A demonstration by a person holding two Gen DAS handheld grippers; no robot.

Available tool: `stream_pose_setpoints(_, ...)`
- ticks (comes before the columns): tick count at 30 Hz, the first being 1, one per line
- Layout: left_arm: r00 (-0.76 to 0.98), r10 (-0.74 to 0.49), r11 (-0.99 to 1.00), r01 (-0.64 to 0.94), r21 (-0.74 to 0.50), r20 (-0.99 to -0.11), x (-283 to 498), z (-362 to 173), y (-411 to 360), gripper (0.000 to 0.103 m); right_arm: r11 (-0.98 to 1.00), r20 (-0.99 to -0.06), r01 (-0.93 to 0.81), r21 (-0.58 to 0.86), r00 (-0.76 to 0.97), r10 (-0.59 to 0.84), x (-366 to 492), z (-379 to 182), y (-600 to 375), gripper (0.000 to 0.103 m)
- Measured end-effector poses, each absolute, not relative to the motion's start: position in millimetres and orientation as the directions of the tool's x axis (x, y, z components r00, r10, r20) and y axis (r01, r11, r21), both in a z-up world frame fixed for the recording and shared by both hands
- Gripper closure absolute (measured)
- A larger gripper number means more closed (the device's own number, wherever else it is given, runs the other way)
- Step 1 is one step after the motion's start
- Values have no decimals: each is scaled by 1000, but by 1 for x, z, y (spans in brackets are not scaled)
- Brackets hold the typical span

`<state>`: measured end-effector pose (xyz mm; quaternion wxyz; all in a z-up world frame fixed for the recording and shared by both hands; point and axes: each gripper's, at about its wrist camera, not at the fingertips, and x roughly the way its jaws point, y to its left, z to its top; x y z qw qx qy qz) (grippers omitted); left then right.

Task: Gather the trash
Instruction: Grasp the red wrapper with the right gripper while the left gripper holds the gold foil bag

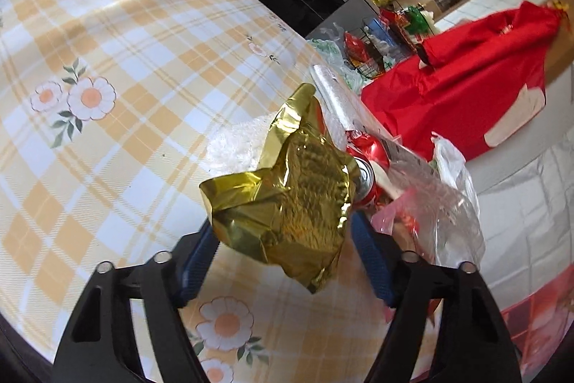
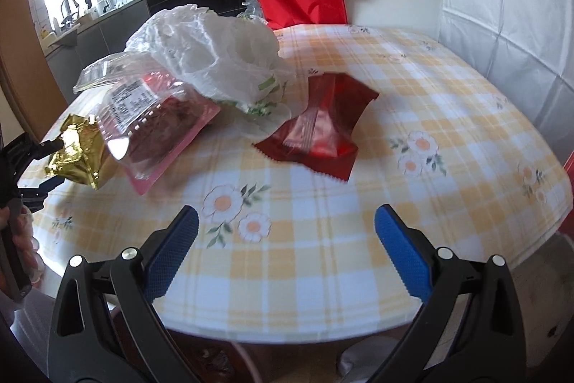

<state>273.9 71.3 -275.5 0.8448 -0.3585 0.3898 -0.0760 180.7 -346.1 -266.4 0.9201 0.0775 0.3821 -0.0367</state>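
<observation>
The gold wrapper [image 1: 287, 200] sits between the pads of the left gripper [image 1: 283, 239], at the near end of the trash pile on the table [image 1: 107, 34]. The jaws stand part-closed around it — whether they press yet I cannot tell. The right gripper [image 2: 287, 243] is wide and empty; the red packet [image 2: 319, 128] lies straight ahead, beyond its tips, long axis slanting left-to-right — the right hand is nearer.

My left camera looks down along its hand-held gripper [image 1: 283, 228], close over the table [image 1: 107, 34], while my right looks across from the table's edge — both share the gold wrapper [image 2: 77, 151] and trash pile.
</observation>
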Motion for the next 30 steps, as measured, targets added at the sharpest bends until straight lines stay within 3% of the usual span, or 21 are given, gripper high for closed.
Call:
stream_pose_setpoints(1, 682, -414, 725, -153, -671, -603, 276, -277, 71, 50, 986, -706, 125, 109, 708, -12, 185, -264, -347, 6)
stream_pose_setpoints(2, 679, -412, 726, -159, -669, -608, 276, -278, 71, 66, 987, -702, 121, 103, 712, -14, 190, -262, -349, 6)
stream_pose_setpoints(3, 678, -413, 725, -159, -670, -608, 275, -279, 71, 73, 988, -700, 119, 97, 714, -17, 193, -260, -351, 6)
stream_pose_setpoints(7, 691, -437, 736, -94, -671, -576, 264, -266, 67, 89, 992, -692, 110, 68, 721, -32, 209, -256, -357, 6)
stream_pose_setpoints(17, 714, -489, 806, 151, -572, -501, 225, -214, 39, 94, 978, -686, 147, 145, 728, -8, 262, -254, -386, 6)
stream_pose_setpoints(21, 718, -503, 809, 197, -553, -481, 215, -202, 34, 94, 962, -702, 236, 135, 708, -75, 289, -263, -402, 6)
stream_pose_setpoints(25, 725, -505, 810, 211, -547, -469, 206, -198, 36, 94, 935, -744, 294, 198, 666, -52, 307, -281, -422, 7)
stream_pose_setpoints(26, 725, -506, 811, 214, -544, -467, 203, -197, 36, 94, 934, -749, 295, 203, 661, -46, 308, -283, -424, 9)
stream_pose_setpoints(27, 725, -507, 811, 217, -543, -467, 200, -198, 37, 94, 935, -757, 289, 208, 653, -33, 310, -287, -425, 24)
stream_pose_setpoints(30, 721, -508, 815, 225, -534, -472, 196, -199, 37, 94, 936, -769, 249, 249, 638, 35, 311, -293, -426, 48)
